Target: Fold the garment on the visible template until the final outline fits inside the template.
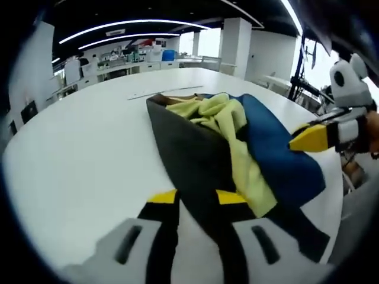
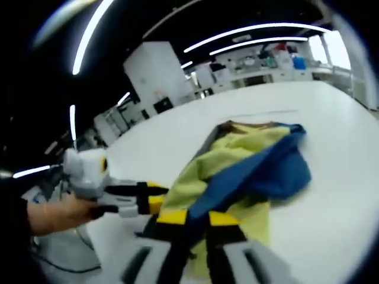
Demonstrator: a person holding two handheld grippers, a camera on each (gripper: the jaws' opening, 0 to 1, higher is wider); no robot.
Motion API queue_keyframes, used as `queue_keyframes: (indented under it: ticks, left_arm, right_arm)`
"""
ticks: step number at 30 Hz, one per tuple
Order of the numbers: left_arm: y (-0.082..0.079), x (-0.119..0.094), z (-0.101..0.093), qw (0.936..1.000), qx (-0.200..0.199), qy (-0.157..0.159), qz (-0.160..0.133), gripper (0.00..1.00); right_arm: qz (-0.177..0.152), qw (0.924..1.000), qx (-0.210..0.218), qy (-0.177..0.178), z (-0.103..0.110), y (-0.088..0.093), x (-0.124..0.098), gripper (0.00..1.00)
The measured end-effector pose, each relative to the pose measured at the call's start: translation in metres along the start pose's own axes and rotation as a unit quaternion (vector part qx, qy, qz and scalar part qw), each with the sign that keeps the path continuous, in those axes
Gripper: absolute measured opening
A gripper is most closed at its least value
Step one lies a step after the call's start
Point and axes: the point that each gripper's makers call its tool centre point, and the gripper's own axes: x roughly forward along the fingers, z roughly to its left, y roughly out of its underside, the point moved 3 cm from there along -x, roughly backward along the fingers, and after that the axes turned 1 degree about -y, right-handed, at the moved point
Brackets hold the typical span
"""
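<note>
The garment (image 1: 237,148) (yellow, blue and dark grey) lay bunched on the white table (image 1: 77,154). The left gripper (image 1: 198,198) pinched its dark edge; the right gripper (image 2: 192,219) clamped the near hem. Shelving (image 1: 127,59) stood behind.

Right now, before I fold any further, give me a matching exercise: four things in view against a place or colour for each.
1 table
2 left tool
3 right tool
4 thin strip

a dark grey cloth of the garment between its jaws
b white
c lies on the tabletop beyond the garment
d at the garment's blue side

Pairs: 1-b; 2-a; 3-d; 4-c
</note>
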Motion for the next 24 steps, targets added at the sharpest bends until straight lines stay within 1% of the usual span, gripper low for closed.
queue_keyframes:
  ticks: [1, 3, 6, 9, 11, 12, 15, 17, 18, 19, 20, 23, 24]
  left_arm:
    - [0.001, 0.001, 0.002, 1.0, -0.002, -0.003, 0.0, 0.16]
    - [0.001, 0.001, 0.004, 0.9999, 0.009, -0.009, 0.003, 0.14]
    - [0.0, 0.002, 0.001, 0.9998, 0.013, -0.013, 0.005, 0.12]
    - [0.0, 0.002, 0.005, 0.9997, -0.002, -0.024, 0.001, 0.07]
    - [0.001, 0.003, 0.006, 0.9991, -0.032, -0.029, -0.002, 0.02]
    - [0.0, 0.003, 0.007, 0.9988, -0.038, -0.032, -0.004, 0.01]
    - [-0.001, 0.004, 0.003, 0.999, -0.034, -0.03, -0.002, 0.0]
    - [-0.001, 0.004, 0.002, 0.9993, -0.02, -0.031, 0.004, 0.0]
    - [-0.001, 0.004, 0.002, 0.9993, -0.019, -0.031, 0.006, 0.0]
    - [-0.001, 0.003, 0.002, 0.9993, -0.019, -0.031, 0.008, 0.0]
    - [-0.002, 0.002, 0.001, 0.9993, -0.022, -0.03, 0.009, 0.0]
    - [-0.01, -0.006, 0.001, 0.999, -0.032, -0.032, -0.006, 0.0]
    - [-0.014, -0.01, 0.001, 0.9991, -0.024, -0.034, -0.011, 0.0]
  right_arm:
    - [-0.005, 1.0, 0.001, 0.001, 0.0, -0.001, 0.0, 0.0]
    - [-0.008, 1.0, 0.005, 0.0, -0.002, -0.002, -0.001, 0.0]
    - [-0.01, 0.9999, 0.007, 0.001, -0.004, -0.005, -0.001, 0.0]
    - [-0.012, 0.9999, 0.006, -0.001, -0.004, -0.006, -0.002, 0.0]
    - [-0.013, 0.9999, 0.0, -0.001, -0.002, -0.008, -0.002, 0.0]
    - [-0.012, 0.9999, -0.003, -0.001, -0.002, -0.008, -0.003, 0.0]
    - [-0.017, 0.9998, -0.013, -0.001, -0.001, -0.011, -0.004, 0.0]
    - [-0.019, 0.9996, -0.019, -0.003, 0.001, -0.013, -0.005, 0.0]
    - [-0.021, 0.9994, -0.026, -0.003, 0.002, -0.014, -0.006, 0.0]
    - [-0.021, 0.9989, -0.043, -0.001, 0.002, -0.016, -0.007, 0.0]
    - [-0.017, 0.9987, -0.048, 0.002, 0.003, -0.016, -0.008, 0.0]
    - [-0.016, 0.9977, -0.065, 0.007, 0.003, -0.02, -0.013, 0.0]
    - [-0.017, 0.9975, -0.068, 0.008, 0.002, -0.021, -0.016, 0.0]
